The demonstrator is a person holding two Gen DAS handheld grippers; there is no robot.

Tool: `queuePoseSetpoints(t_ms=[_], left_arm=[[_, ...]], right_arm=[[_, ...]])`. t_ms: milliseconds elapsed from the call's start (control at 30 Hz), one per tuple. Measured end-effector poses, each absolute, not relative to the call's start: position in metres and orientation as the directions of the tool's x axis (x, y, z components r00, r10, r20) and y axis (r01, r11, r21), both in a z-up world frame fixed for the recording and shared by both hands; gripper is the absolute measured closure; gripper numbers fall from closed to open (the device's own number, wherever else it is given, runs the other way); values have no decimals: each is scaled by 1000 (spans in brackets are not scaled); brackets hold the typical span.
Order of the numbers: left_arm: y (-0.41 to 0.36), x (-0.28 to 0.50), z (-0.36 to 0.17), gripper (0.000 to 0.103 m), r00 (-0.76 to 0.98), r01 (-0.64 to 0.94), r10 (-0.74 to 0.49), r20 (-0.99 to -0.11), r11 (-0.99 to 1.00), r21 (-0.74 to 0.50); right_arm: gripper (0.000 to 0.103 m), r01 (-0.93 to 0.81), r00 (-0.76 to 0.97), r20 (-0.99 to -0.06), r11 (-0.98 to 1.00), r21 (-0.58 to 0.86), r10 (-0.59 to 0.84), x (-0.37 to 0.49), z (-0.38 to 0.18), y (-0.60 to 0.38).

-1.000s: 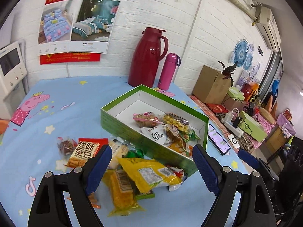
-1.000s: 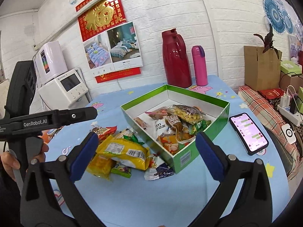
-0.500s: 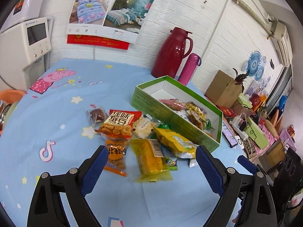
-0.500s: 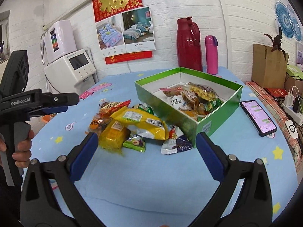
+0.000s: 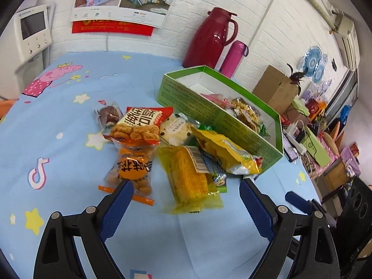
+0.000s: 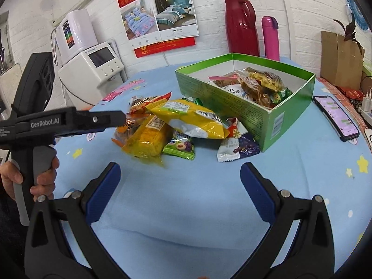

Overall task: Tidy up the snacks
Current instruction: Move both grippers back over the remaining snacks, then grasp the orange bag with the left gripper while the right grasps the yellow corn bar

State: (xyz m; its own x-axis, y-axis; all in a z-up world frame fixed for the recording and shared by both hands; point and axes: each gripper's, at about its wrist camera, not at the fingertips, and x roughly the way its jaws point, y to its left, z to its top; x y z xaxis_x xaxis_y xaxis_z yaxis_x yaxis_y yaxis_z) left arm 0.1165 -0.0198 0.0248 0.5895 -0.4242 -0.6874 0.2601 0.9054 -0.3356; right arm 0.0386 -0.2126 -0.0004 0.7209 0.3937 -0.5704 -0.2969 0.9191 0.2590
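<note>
Left gripper [image 5: 186, 187]: jaws spread wide, nothing held; it hangs above the near edge of the snack pile. Right gripper [image 6: 180, 171]: jaws likewise wide apart and empty, over bare tablecloth [image 6: 186, 197] short of the pile.

A loose heap of snacks is seen on the blue cartoon-print cloth, just beside the long near wall of the box [image 5: 223, 116]. The box is green outside, white inside, open-topped, and already partly filled with packets at one end.

Pile, as noted from the left wrist view:
- corn pack [image 5: 188, 174], clear yellow wrap with a barcode label, nearest the left gripper's gap.
- yellow bag [image 5: 227, 151], glossy and puffed, laid partly over the corn pack and leaning toward the box.
- orange pack [image 5: 133, 169], clear with an orange round label, its end just beside the left finger [image 5: 116, 207].
- red bag [image 5: 139, 123], white lettering, fried pieces pictured, overlapping the orange pack's far end.
- brown cake [image 5: 109, 115] in clear wrap, at the far left edge of the heap.
- white packet [image 5: 174, 129] tucked between red bag and yellow bag.

From the right wrist view, a green packet [image 6: 180, 148] and a purple-white packet [image 6: 239, 147] are seen at the near edge, the latter touching the box corner. A phone [image 6: 336, 117] lies right of the box.
</note>
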Motion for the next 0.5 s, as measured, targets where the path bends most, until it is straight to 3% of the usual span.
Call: queuePoseSetpoints(t_ms=[233,433,500], left_arm=[[10,124,24,9,629,205,-310,-713,951,-233],[8,142,6,22,582,229,-270,-767,959,-164],[2,150,-2,26,560,251,-271,-782,956,-152]], right_arm=[[1,-278,638,-644,906,320,423,72,-11,-168],[1,-262,630,-656,910,323,414,94,-15,-141],[14,-258,628,-658,909,328,416,99,-17,-138]])
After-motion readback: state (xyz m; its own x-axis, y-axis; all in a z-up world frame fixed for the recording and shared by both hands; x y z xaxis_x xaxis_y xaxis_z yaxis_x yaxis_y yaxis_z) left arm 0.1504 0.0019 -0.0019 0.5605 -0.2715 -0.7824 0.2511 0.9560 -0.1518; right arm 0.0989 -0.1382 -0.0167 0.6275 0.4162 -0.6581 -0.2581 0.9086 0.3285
